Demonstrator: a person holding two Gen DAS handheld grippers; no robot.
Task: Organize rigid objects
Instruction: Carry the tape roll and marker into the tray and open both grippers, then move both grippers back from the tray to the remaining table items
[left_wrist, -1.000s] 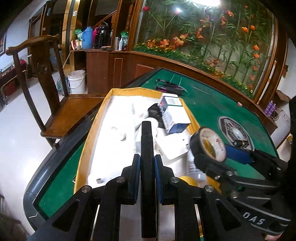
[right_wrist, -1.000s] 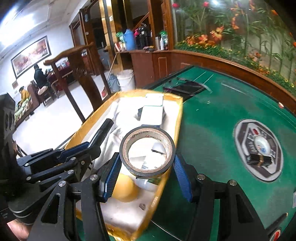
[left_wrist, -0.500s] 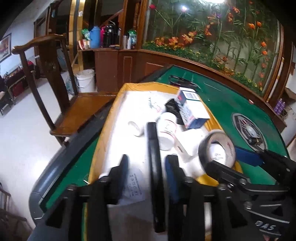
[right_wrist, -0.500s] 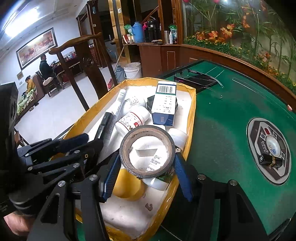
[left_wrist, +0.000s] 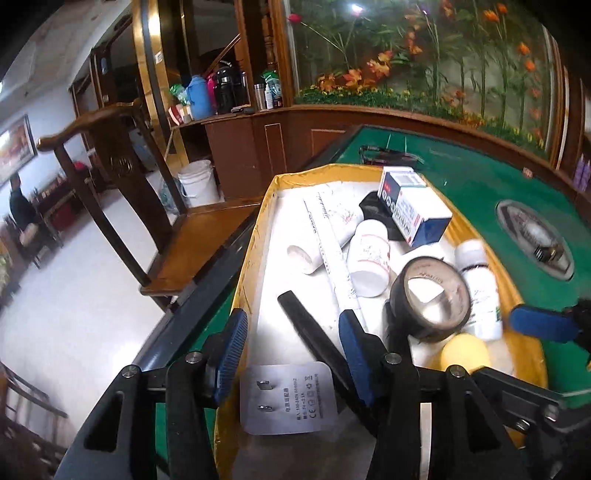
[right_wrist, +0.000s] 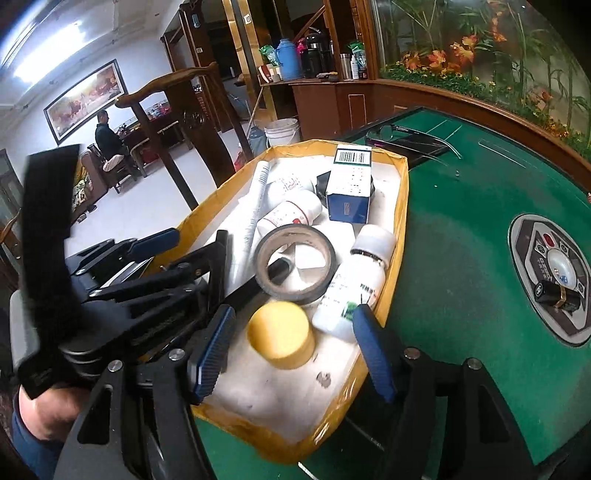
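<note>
**Both grippers let go over the yellow tray**

The left gripper (left_wrist: 291, 343), jaws just opened, straddles a black bar (left_wrist: 317, 343) whose long axis runs toward 11 o'clock. The right gripper (right_wrist: 295, 347), jaws also just opened, has the tape roll (right_wrist: 295, 264) free at 12 o'clock, inside the tray (right_wrist: 402, 206).

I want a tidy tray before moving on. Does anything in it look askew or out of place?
Yes. The tape roll sits tilted, propped on the jumbled white bottles rather than flat in the yellow-rimmed tray. The blue-and-white box also leans across other items. Nothing looks spilled or broken.
</note>
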